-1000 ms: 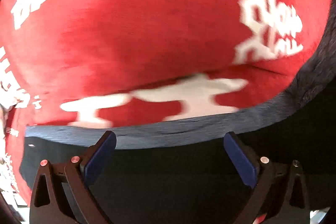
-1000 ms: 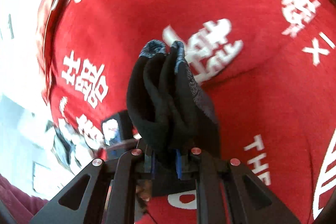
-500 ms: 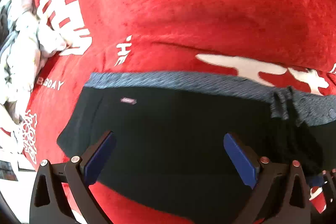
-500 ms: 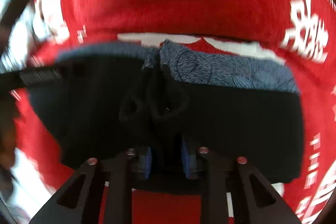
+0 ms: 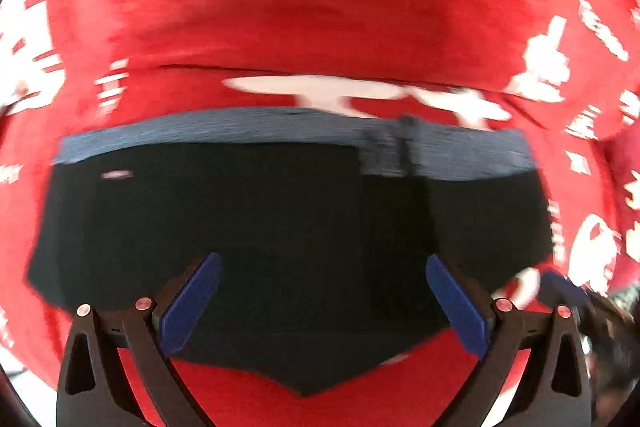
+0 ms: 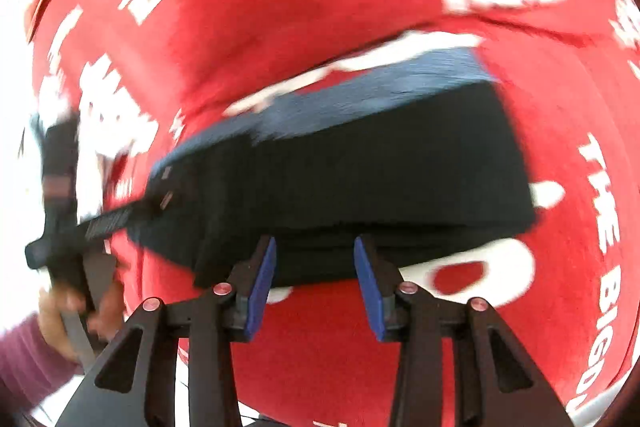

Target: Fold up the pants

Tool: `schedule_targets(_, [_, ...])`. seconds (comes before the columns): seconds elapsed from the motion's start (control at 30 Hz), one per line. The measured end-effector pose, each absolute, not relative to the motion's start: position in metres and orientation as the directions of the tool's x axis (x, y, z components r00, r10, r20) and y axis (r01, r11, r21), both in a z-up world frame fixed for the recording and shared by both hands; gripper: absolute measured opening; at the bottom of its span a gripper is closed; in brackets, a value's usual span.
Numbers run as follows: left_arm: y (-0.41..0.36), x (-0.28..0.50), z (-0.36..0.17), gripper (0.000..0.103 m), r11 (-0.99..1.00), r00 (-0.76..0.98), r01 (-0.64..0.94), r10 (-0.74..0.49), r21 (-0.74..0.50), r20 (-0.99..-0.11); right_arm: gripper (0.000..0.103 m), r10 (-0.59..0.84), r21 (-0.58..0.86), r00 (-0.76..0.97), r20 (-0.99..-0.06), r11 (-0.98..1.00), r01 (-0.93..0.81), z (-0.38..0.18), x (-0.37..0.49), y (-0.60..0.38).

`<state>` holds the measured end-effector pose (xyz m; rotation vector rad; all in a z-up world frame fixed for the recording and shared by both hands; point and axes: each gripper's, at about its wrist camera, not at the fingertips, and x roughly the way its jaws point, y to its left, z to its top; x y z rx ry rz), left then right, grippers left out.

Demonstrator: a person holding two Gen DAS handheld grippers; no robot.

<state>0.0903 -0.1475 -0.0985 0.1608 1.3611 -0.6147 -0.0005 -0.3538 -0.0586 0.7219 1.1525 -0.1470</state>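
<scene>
Your black pants (image 5: 280,227) lie flat on the red blanket (image 5: 320,7) with white lettering, grey-blue waistband (image 5: 260,127) on the far side. Your left gripper (image 5: 322,291) hangs above them, jaws spread wide and empty. Your right gripper (image 6: 315,267) is parted at their near edge, holding nothing.

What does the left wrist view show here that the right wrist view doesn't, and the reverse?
Only the left wrist view shows the pants' pointed lower edge, the dark vertical strip crossing the grey waistband, and the left gripper's wide-open jaws. Only the right wrist view shows the person's hand holding the other tool at left, and the right gripper's open, empty jaws just short of the pants' near edge. Both show the black pants lying flat on the red printed blanket.
</scene>
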Motion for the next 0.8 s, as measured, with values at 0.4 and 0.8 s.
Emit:
schedule_targets(0.4, [-0.232, 0.073, -0.128, 0.041, 0.722, -0.148, 0.591, -0.342, -0.36, -0.928, 0.045, 0.197, 0.43, 0.429, -0.881, 0.71, 0.558, -0.073, -0.017, -0.437])
schedule_targets(0.8, [-0.215, 0.063, -0.127, 0.005, 0.723, -0.126, 0.612, -0.309, -0.32, -0.942, 0.045, 0.237, 0.468, 0.446, -0.863, 0.705, 0.532, -0.073, -0.027, -0.46])
